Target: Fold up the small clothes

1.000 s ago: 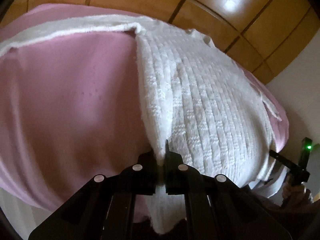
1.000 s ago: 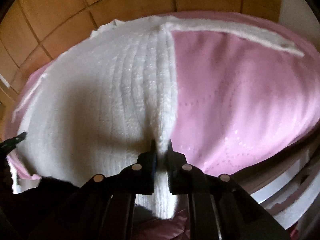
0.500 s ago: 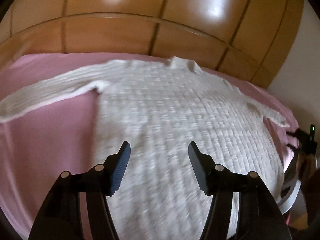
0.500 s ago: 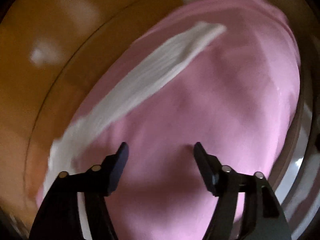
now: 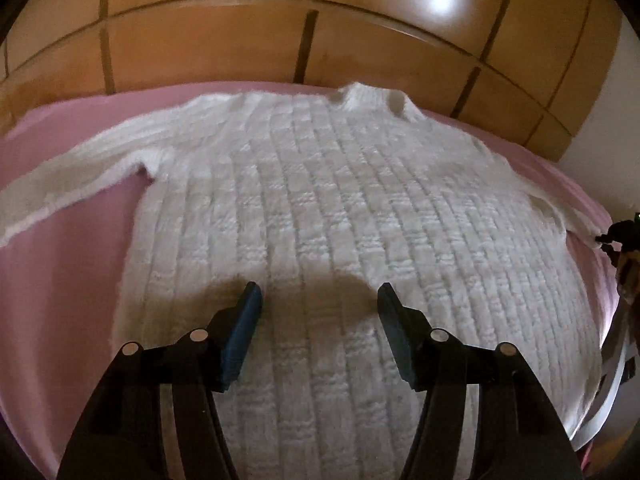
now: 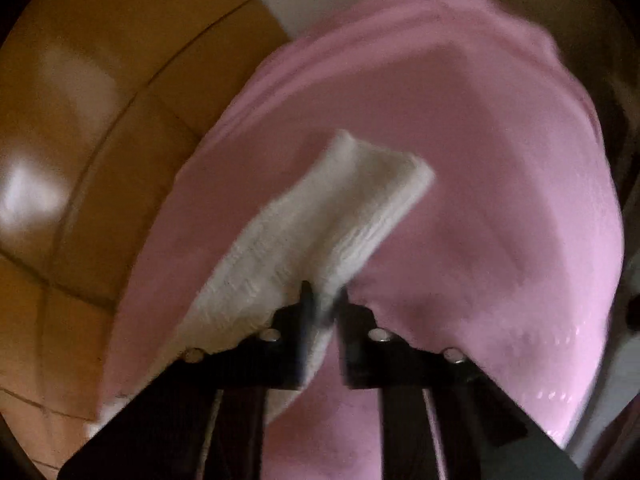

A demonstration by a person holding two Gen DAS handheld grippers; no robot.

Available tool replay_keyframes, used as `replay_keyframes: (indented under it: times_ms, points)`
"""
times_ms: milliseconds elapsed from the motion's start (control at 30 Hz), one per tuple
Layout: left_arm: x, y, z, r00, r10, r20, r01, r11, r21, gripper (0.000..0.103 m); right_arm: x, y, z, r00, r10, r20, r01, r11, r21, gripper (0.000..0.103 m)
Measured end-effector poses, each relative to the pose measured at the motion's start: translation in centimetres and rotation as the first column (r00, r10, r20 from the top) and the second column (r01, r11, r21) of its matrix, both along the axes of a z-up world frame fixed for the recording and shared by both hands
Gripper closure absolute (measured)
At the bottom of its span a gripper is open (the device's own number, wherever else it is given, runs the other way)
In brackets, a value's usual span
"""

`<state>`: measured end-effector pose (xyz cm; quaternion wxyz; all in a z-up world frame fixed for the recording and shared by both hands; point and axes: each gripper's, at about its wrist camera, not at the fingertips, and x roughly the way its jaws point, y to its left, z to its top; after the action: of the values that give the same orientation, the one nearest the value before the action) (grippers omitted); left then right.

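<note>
Since 0.5 s ago your right gripper [image 6: 322,300] has gone from spread over bare sheet to clenched on the sweater's sleeve [image 6: 320,216], prob. to fold it inward. Sweater [image 5: 340,220] lies flat, front up, on the pink bed sheet [image 5: 68,280], collar twd the wooden headboard [image 5: 240,40]. Your left gripper [image 5: 318,300] hangs released above the hem, touching nothing. Right view is blurred; sleeve's join w/ the body is cut off.
</note>
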<state>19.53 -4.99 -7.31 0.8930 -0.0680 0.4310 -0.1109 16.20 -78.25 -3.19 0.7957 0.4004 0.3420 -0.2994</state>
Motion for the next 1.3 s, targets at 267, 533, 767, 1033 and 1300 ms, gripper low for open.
replay_keyframes:
  times_ms: [267,533,767,1033,1300]
  points:
    - [0.2,-0.1,0.3,0.999,-0.031,-0.02,0.031,0.999,-0.033,0.034,6.2,13.6,8.6,0.906,0.412,0.097,-0.384,0.896,-0.222,0.097]
    - [0.5,1.5,1.1,0.999,-0.019,-0.048,0.011,0.989,-0.15,0.034,10.1,33.9,11.7,0.637,0.738,0.223,-0.697,0.675,-0.242,0.097]
    - [0.6,1.8,2.5,0.999,-0.041,-0.02,0.037,0.981,-0.191,0.034,9.7,45.8,9.9,0.468,0.859,0.207,-0.82,0.51,-0.262,0.037]
    - [5.4,0.7,2.3,0.994,-0.047,-0.095,0.009,0.931,-0.366,0.034,2.5,38.7,6.3,0.526,0.837,0.149,-0.805,0.547,-0.23,0.017]
    - [13.9,-2.8,-1.1,0.97,-0.063,-0.233,-0.053,0.887,-0.458,0.089,-2.5,31.3,3.4,0.661,0.739,0.131,-0.731,0.674,-0.11,0.012]
